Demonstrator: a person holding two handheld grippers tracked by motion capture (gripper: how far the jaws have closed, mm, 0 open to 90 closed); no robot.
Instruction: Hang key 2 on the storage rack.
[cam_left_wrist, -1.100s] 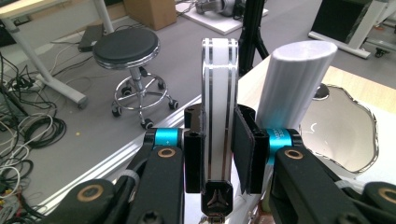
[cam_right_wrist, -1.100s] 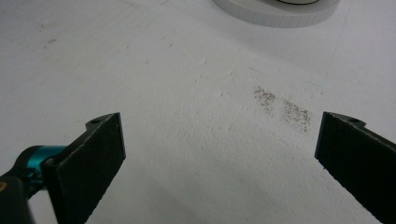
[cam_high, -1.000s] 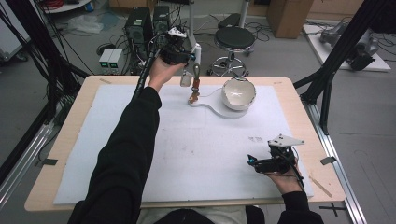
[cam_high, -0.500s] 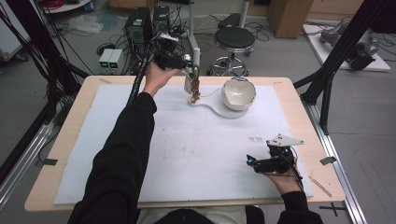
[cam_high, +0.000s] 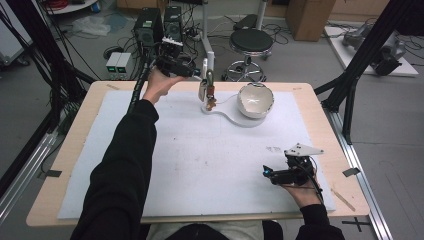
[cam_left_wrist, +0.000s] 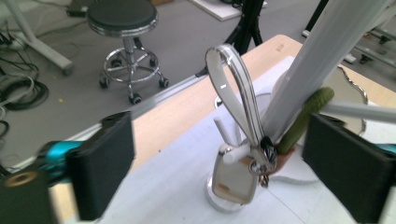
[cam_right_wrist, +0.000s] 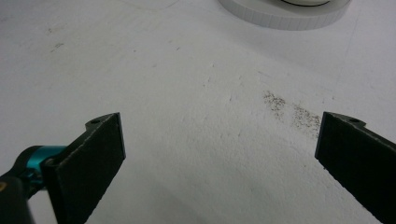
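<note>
Left gripper (cam_high: 200, 75) has neared one keychain (cam_left_wrist: 243, 158); both grippers' jaws wide, right gripper (cam_high: 270, 174) resting.

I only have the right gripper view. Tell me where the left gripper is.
Observer: The left gripper is raised at the table's far edge, beside a white stand.
Operator: Report its jaws.
Observer: Open, with a keychain between them, untouched. It hangs from the stand.
Operator: Say what that white rim at the top of my view belongs to.
Observer: A white bowl sits on it, right of the stand.
Operator: Place my own gripper.
Observer: The right gripper is low near the table's front right corner, jaws open.
</note>
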